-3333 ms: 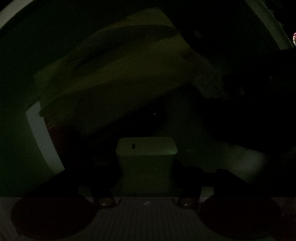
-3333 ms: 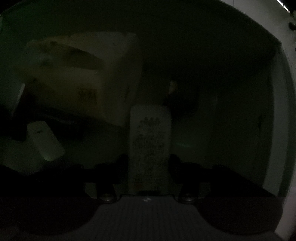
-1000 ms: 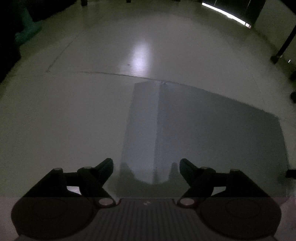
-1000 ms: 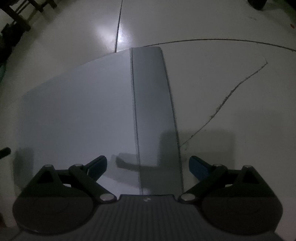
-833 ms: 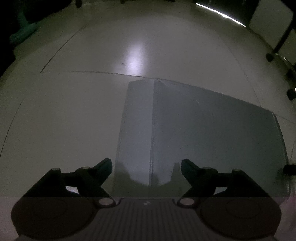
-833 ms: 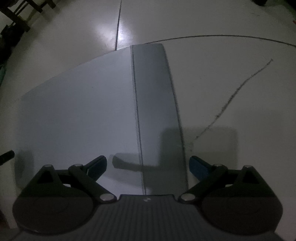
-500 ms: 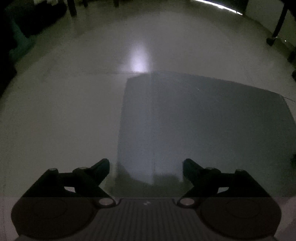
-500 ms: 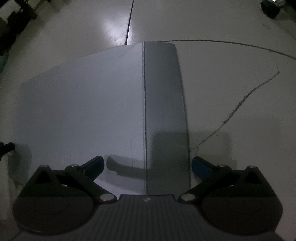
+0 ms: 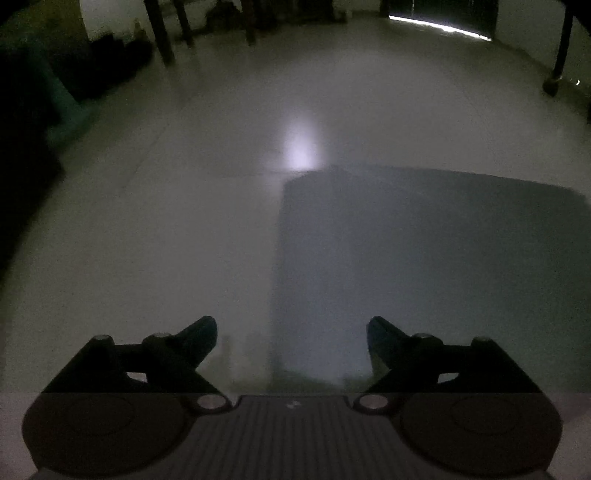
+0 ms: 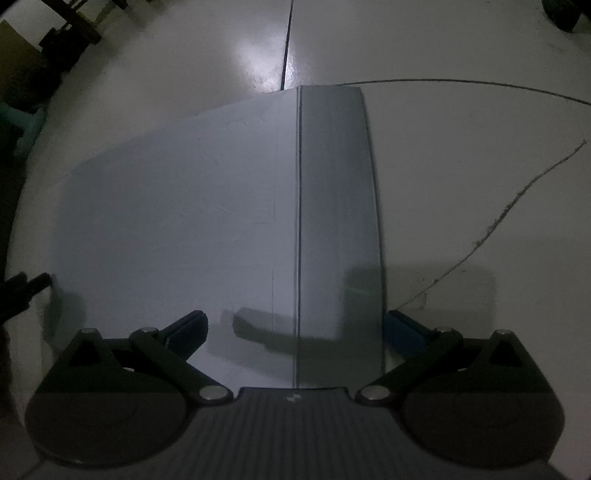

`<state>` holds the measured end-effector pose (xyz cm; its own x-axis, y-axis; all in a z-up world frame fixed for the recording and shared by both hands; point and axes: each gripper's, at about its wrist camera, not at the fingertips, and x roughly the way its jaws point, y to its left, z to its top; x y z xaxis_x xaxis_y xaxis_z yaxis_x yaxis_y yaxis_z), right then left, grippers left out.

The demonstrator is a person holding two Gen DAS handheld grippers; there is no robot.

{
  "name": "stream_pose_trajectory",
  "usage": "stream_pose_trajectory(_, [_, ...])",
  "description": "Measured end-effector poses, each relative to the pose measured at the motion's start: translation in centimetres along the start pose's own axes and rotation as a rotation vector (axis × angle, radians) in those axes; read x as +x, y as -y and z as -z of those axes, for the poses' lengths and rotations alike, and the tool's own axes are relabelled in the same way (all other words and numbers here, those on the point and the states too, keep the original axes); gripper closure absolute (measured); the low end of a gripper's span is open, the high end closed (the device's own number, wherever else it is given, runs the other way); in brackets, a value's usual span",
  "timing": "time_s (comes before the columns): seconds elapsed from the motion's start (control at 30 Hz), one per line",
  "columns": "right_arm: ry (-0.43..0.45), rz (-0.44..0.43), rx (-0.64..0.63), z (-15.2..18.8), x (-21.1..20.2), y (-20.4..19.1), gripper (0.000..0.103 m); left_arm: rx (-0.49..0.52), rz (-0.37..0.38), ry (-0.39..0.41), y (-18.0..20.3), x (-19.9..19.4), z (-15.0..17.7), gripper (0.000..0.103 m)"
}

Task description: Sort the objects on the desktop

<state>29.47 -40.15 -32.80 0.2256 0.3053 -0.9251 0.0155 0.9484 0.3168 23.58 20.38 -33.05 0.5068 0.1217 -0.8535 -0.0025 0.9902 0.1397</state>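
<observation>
Dim indoor room: glossy tiled floor (image 10: 443,44), furniture legs (image 9: 162,33) along its edge.

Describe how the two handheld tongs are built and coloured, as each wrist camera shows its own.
Both are dark, nearly black tools in dim light. The right tongs have angular linkage arms with silver pivot pins, round dark discs at the base, a ribbed grey centre plate with a small pale mark, and blue fingertips. The left tongs share this build; their tip colour is too dark to tell. No cables or sleeves show.
</observation>
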Motion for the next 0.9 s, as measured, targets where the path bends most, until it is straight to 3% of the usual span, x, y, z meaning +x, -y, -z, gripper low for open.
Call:
stream_pose_trajectory(0.07, [0.004, 0.003, -0.002, 0.3, -0.1, 0.0, 0.0, -0.054, 0.048, -0.031, -0.8, 0.6, -0.2, 0.014])
stream_pose_trajectory(0.17, [0.0, 0.02, -0.003, 0.2, -0.1, -0.2, 0.0, -0.164, 0.195, -0.115, -1.4, 2.4, 0.2, 0.014])
stream_pose_trajectory(0.2, [-0.003, 0.02, -0.006, 0.2, -0.2, -0.5, 0.0, -0.173, 0.219, -0.127, -1.3, 2.8, 0.4, 0.009])
stream_pose_trajectory(0.23, [-0.005, 0.022, -0.008, 0.2, -0.3, -0.7, 0.0, -0.15, 0.213, -0.12, -0.7, 3.0, 0.7, 0.004])
stream_pose_trajectory(0.3, [-0.008, 0.032, -0.015, 0.0, -1.7, -1.3, 0.0, -0.125, 0.194, -0.087, 0.1, 2.9, 1.2, 0.004])
stream_pose_trajectory(0.37, [-0.006, 0.028, -0.02, -0.9, -1.5, -1.1, 0.0, -0.162, 0.223, -0.088, -0.2, 3.0, 1.5, 0.003])
stream_pose_trajectory(0.47, [0.005, -0.05, 0.012, -2.1, -1.3, -0.4, 0.0, -0.202, 0.29, -0.108, -1.4, 3.9, 1.8, 0.003])
stream_pose_trajectory(0.53, [-0.009, -0.213, 0.1, -2.2, -1.2, 0.7, 0.0, -0.211, 0.345, -0.123, -1.6, 4.1, 1.9, 0.004])
stream_pose_trajectory(0.57, [-0.022, -0.229, 0.127, -2.3, -1.2, 0.7, 0.0, -0.196, 0.344, -0.116, -1.3, 3.9, 1.9, 0.007])
stream_pose_trajectory(0.7, [-0.016, -0.086, -0.044, -2.0, -1.3, -2.1, 0.0, -0.034, 0.274, -0.077, 2.2, 2.8, 1.2, 0.009])
stream_pose_trajectory(0.8, [-0.011, -0.008, -0.15, -1.4, -1.6, -4.7, 0.0, 0.036, 0.285, -0.068, 4.9, 2.4, 0.7, 0.011])
stream_pose_trajectory(0.9, [-0.012, 0.002, -0.168, -1.1, -1.6, -5.9, 0.0, 0.024, 0.345, -0.074, 6.8, 2.4, 0.3, 0.013])
